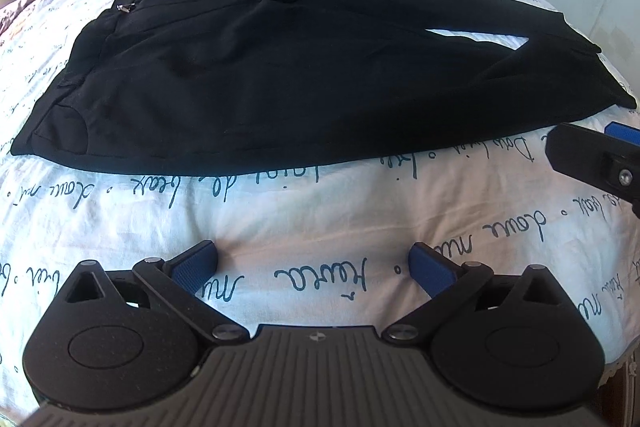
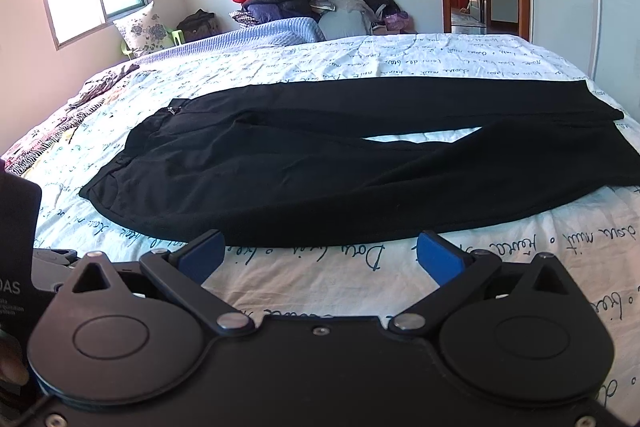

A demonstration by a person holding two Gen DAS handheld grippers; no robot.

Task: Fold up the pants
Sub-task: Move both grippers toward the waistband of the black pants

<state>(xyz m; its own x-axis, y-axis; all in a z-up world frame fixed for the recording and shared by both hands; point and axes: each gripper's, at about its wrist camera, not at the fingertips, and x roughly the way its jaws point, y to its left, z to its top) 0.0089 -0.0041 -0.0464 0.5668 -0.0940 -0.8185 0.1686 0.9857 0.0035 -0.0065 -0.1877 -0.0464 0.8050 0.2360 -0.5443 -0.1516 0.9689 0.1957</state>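
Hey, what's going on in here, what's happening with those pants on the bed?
A person is holding a two-finger gripper in each hand, about to fold black pants spread flat on a bed sheet printed with handwriting. The pants lie sideways, waistband to the left and legs running right, with a sliver of sheet showing between the legs. The left gripper and right gripper are both open and empty, near the pants' closest edge. No fold has been made yet.
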